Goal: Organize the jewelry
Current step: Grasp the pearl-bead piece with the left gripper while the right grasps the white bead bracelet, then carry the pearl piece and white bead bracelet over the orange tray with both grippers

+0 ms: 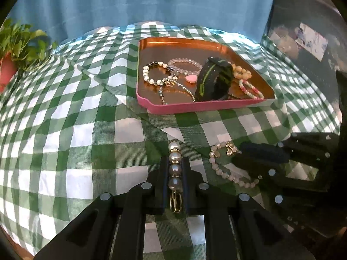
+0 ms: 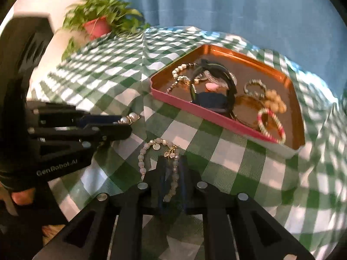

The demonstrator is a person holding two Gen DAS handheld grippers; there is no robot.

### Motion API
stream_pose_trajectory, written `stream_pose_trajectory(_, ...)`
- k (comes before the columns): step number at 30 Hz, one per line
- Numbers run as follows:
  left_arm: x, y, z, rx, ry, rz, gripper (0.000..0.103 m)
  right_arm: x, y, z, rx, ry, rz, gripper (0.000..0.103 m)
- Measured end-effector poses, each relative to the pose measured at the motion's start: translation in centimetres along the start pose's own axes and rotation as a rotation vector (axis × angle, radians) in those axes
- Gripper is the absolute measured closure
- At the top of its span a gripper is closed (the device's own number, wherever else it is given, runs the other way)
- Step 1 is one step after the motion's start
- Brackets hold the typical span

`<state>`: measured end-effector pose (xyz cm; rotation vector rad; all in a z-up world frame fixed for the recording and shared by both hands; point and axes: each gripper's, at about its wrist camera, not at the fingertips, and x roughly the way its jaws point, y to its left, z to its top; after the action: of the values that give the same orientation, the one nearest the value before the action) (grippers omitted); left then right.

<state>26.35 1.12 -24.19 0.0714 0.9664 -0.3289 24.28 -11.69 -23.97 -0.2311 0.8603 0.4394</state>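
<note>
My left gripper (image 1: 174,162) is shut on a pearl hair clip (image 1: 174,166), held just above the checked cloth; it also shows in the right wrist view (image 2: 121,123) with the pearls (image 2: 130,118) sticking out. My right gripper (image 2: 172,162) is shut on a pale pink bead bracelet (image 2: 149,149) that lies on the cloth; in the left wrist view the bracelet (image 1: 219,164) sits beside the right gripper (image 1: 238,153). The pink tray (image 1: 195,107) with a copper inside holds several bracelets and a black watch (image 1: 213,80). The tray also shows in the right wrist view (image 2: 208,117).
A green and white checked cloth (image 1: 76,119) covers the table, with folds. A potted plant in a red pot (image 2: 97,25) stands at the far left corner. A blue curtain (image 1: 151,2) hangs behind.
</note>
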Motion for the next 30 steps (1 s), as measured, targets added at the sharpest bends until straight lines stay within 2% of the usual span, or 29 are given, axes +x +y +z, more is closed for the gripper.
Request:
stream_pose_trajectory(2,0.0,-0.1,0.1,0.008,0.004,0.003,0.092,0.0,-0.2,0.2,-0.001,0.01,-0.007,0.098)
stream_pose_trajectory(5,-0.3,-0.3,0.2,0.008,0.013,-0.029,0.092,-0.1,-0.1,0.1,0.002,-0.003,-0.001,0.099)
stream_pose_trajectory(8,-2.0,-1.1,0.5,0.033,-0.029,-0.005,0.092,-1.6,0.4,0.3,0.008,-0.053,-0.002,0.099)
stream_pose_trajectory(11,-4.4,-1.9,1.0,0.03,-0.086,0.017,0.092,-4.2,1.3,0.7,-0.015,-0.121,-0.034,0.099)
stream_pose_trajectory(16,-8.3,-3.3,1.1,0.0,-0.148,0.032,0.092,-9.1,1.2,1.1,0.042,-0.208,-0.061,0.099)
stream_pose_trajectory(19,-10.4,-3.9,0.8,-0.035,-0.157,0.003,0.092,-11.9,1.2,1.2,0.068,-0.246,-0.07,0.099)
stream_pose_trajectory(23,-13.1,-5.4,0.9,-0.017,-0.193,0.01,0.092,-15.9,1.5,1.5,0.091,-0.305,-0.073,0.099)
stream_pose_trajectory(30,-18.4,-6.9,2.4,0.019,-0.304,0.041,0.092,-21.6,2.0,2.9,0.092,-0.409,-0.096,0.099)
